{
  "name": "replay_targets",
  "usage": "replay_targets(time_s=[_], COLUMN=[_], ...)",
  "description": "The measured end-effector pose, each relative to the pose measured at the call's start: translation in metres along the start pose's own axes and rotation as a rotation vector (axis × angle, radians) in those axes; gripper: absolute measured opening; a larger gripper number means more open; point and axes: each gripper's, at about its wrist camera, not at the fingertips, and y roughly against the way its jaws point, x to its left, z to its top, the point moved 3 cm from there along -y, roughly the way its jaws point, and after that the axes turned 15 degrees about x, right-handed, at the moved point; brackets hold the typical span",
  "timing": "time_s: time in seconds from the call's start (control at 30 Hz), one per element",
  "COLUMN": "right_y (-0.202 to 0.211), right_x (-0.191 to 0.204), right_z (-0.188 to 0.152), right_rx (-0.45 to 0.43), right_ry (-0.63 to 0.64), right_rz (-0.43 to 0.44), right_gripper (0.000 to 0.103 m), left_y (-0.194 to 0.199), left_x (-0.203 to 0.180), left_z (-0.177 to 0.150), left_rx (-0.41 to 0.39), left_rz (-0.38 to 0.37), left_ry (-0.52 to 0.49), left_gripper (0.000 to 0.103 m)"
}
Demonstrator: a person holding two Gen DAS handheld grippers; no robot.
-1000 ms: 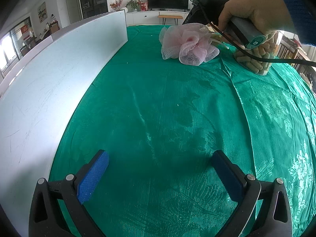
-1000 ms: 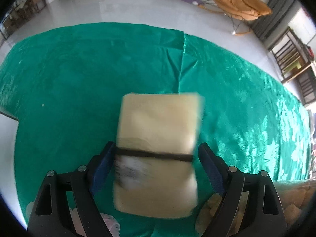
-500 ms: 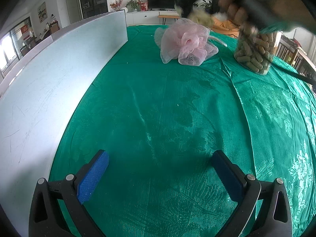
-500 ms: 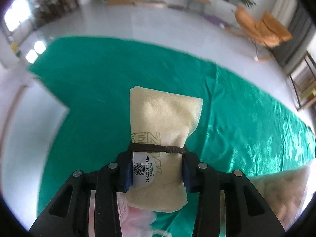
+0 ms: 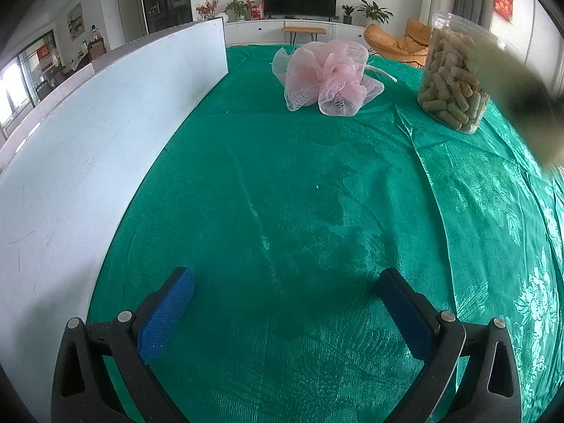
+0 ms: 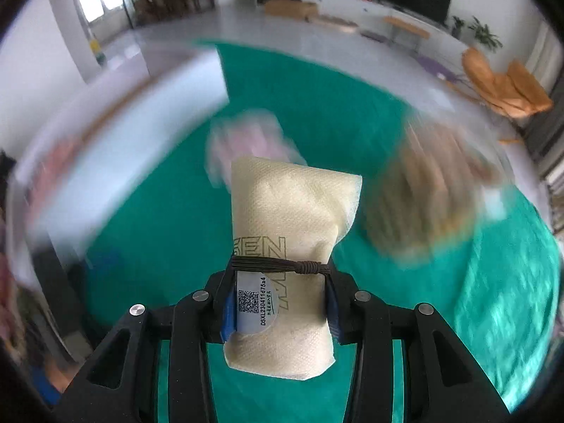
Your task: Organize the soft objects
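Item: cream cloth pouch (image 6: 292, 246), cord-tied, pinched between my right hand-held gripper (image 6: 280, 305), clear above the green desk (image 5: 282, 194). My left hand-held gripper (image 5: 285, 310): spread wide, empty. On desk: pink mesh puff (image 5: 328, 77), pellet jar (image 5: 454, 81).

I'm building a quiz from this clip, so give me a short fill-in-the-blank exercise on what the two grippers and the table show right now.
1. The right gripper is shut on a cream fabric pouch tied with a dark ____.
2. The left gripper holds ____ between its open pads.
3. The mesh bath pouf on the green tablecloth is ____ in colour.
4. The clear jar stands to the ____ of the pouf in the left wrist view.

Missing words: cord; nothing; pink; right
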Motion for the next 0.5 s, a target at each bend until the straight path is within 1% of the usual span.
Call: replay_targets(time_s=[0.03, 0.07, 0.1, 0.17, 0.23, 0.27, 0.3, 0.4, 0.5], right_y=[-0.004, -0.014, -0.024, -0.037, -0.043, -0.044, -0.045, -0.058, -0.064], right_x=[-0.001, -0.006, -0.020, -0.033, -0.046, -0.050, -0.054, -0.065, -0.058], right_z=[-0.016, -0.042, -0.050, -0.076, -0.096, -0.099, -0.107, -0.120, -0.131], right_rx=[0.015, 0.043, 0.059, 0.069, 0.026, 0.001, -0.026, -0.062, -0.107], right_ry=[-0.003, -0.021, -0.043, -0.088, -0.129, -0.147, -0.169, -0.214, -0.209], right_rz=[-0.021, -0.027, -0.020, -0.012, -0.017, -0.010, 0.012, 0.040, -0.013], right_gripper=[0.042, 0.042, 0.043, 0.044, 0.055, 0.069, 0.075, 0.075, 0.075], left_y=[0.000, 0.000, 0.000, 0.000, 0.000, 0.000, 0.000, 0.000, 0.000], left_x=[0.000, 0.000, 0.000, 0.000, 0.000, 0.000, 0.000, 0.000, 0.000], left_z=[0.000, 0.000, 0.000, 0.000, 0.000, 0.000, 0.000, 0.000, 0.000], left_rx=[0.000, 0.000, 0.000, 0.000, 0.000, 0.000, 0.000, 0.000, 0.000], left_rz=[0.000, 0.000, 0.000, 0.000, 0.000, 0.000, 0.000, 0.000, 0.000], left_ry=[0.000, 0.000, 0.000, 0.000, 0.000, 0.000, 0.000, 0.000, 0.000], left_gripper=[0.103, 0.103, 0.103, 0.103, 0.103, 0.103, 0.103, 0.103, 0.103])
